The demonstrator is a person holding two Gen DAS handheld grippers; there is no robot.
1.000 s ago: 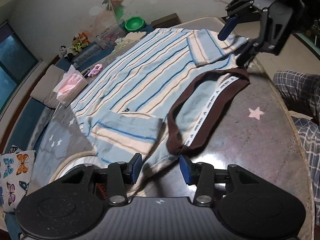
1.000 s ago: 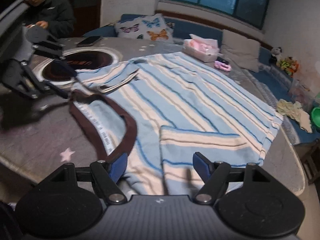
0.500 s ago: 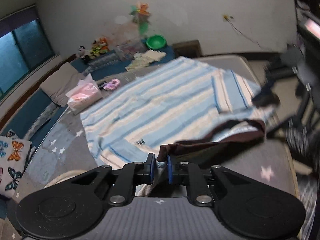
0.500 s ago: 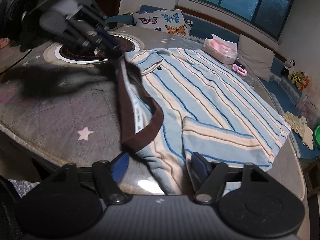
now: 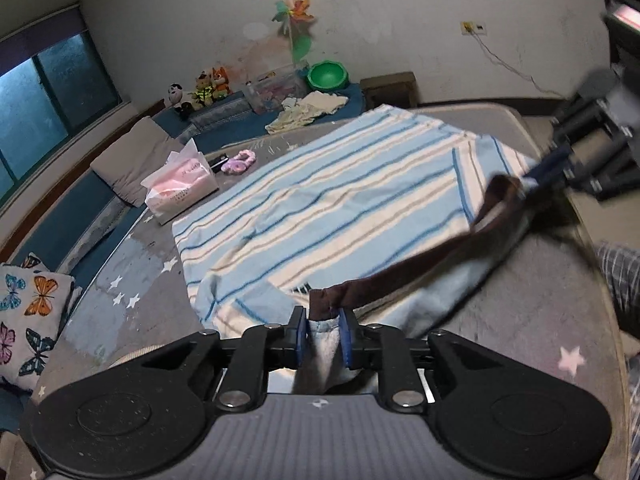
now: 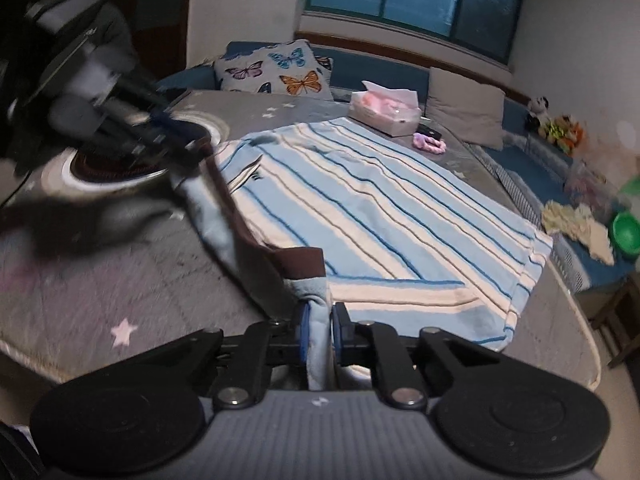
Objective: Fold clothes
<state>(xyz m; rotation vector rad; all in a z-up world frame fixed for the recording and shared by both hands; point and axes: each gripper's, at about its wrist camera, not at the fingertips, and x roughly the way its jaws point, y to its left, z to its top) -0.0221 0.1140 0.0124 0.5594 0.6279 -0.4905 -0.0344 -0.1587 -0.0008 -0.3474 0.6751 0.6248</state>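
Note:
A light-blue striped shirt (image 5: 340, 200) (image 6: 380, 208) lies spread on the grey star-print table (image 5: 540, 320), its sleeves folded inward. Its brown collar (image 5: 420, 268) (image 6: 296, 258) is lifted off the table and stretched between the two grippers. My left gripper (image 5: 323, 320) pinches the collar end and the blue cloth under it; its jaws are opening slightly with the cloth still between the pads. My right gripper (image 6: 319, 316) is closing on the other collar end, cloth pressed between its pads. Each gripper shows blurred in the other's view, the right gripper (image 5: 548, 168) and the left gripper (image 6: 172, 132).
A pink tissue box (image 5: 182, 188) (image 6: 384, 114) and a pink scrunchie (image 5: 238, 164) sit on the table past the shirt. A round inset hob (image 6: 100, 176) lies near the left gripper. A butterfly cushion (image 6: 276, 72), a green bowl (image 5: 327, 76) and a plaid trouser leg (image 5: 620, 276) surround the table.
Both grippers have gone from open above the shirt to pinched on the collar ends. The collar has risen off the table and is pulled taut between them.

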